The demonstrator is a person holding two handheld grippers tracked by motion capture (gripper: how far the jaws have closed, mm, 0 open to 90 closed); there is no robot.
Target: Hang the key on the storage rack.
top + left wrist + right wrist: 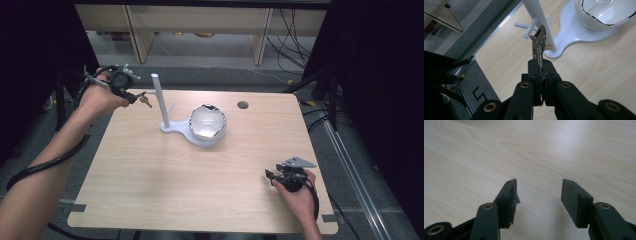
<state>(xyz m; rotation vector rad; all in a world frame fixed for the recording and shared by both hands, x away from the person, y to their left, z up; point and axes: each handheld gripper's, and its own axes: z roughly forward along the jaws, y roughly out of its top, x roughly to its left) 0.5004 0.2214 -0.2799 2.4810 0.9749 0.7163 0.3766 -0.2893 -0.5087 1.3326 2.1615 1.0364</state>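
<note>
Now: left gripper (541, 65) clamping key (538, 47) between 2 jaws, key tip nearing white stand's peg (531, 29) ahead. Right gripper (537, 192) resting, jaws gaping wide over table (549, 150).

We see the stand (172, 125) near the tabletop's (150, 180) far edge, its bowl (207, 122) right of the post (159, 97).

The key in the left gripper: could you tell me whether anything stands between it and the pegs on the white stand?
Nothing visible does. The left gripper is shut on the key, which hangs just in front of the white stand, close to its pegs. The bowl sits off to the side on the stand's base.
</note>
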